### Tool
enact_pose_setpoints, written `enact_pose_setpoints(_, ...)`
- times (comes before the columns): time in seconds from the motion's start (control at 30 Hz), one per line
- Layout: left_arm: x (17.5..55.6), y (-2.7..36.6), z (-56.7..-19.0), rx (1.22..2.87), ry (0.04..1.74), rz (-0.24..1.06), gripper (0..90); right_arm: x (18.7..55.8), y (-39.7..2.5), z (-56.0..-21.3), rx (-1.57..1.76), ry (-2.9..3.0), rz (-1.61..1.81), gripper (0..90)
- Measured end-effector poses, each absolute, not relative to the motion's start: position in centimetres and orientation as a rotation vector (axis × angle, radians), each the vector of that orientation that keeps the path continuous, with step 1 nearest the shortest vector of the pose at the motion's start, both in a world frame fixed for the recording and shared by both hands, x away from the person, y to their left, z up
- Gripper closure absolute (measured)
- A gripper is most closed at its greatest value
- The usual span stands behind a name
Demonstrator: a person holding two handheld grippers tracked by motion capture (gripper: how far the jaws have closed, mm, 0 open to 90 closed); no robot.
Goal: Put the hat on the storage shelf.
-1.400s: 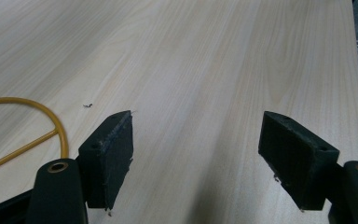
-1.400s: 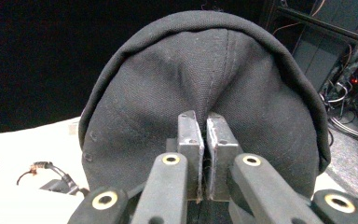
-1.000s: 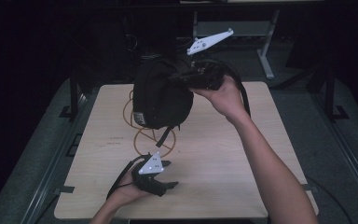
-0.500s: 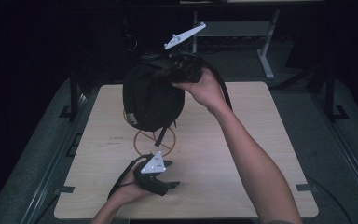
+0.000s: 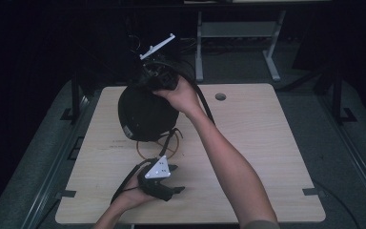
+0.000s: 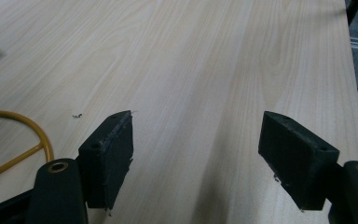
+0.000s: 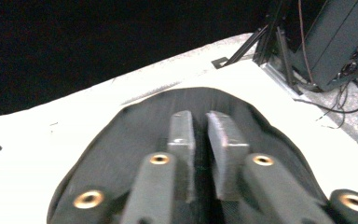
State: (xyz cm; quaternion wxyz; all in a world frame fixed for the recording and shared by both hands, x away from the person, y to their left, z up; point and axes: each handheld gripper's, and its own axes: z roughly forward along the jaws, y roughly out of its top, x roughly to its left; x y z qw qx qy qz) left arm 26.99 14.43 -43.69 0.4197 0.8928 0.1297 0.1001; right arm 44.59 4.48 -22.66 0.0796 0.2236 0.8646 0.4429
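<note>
Above the far left part of the tabletop (image 5: 267, 143) our right tongs (image 5: 156, 78) carry the black helmet (image 5: 145, 114), and that is where the change lies: over the last second we have swung it leftward and a little higher, away from the middle of the board, and the grey plate on top of the right tongs has tipped further over. The yellow wire stand (image 5: 156, 149), earlier half hidden beneath the helmet, now shows more of its ring on the wood, with the helmet's dark strap hanging down toward it. We judge from this that the helmet has been lifted off the stand and is being carried aside rather than set back.

Seen along the right tongs themselves (image 7: 205, 135), the jaws are pressed almost together, pinching a fold or edge of the helmet's black shell (image 7: 135, 149), which spreads out on both sides of them; the grip looks to be at the helmet's upper rim, so the bulk of it hangs below and in front of the hand.

Our left tongs (image 5: 164, 183) have hardly moved in that time. They rest low at the near edge, jaws spread wide with nothing between them (image 6: 196, 154), only bare wood. The stand's yellow ring (image 6: 23, 135) sits just beside the left jaw, while the helmet is well apart from them, up and beyond.
</note>
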Motion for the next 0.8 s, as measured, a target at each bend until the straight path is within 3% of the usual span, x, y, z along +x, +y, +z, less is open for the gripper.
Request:
enact_pose_setpoints(0.4,26.9,14.5,-43.7,2.229,0.331,0.250,26.0,44.6,1.8,-23.2,0.748,2.597,1.427,49.1)
enact_pose_setpoints(0.8,26.9,14.5,-43.7,2.241,0.329,0.258,26.0,44.1,-0.4,-22.9,0.746,2.571,1.467,43.6)
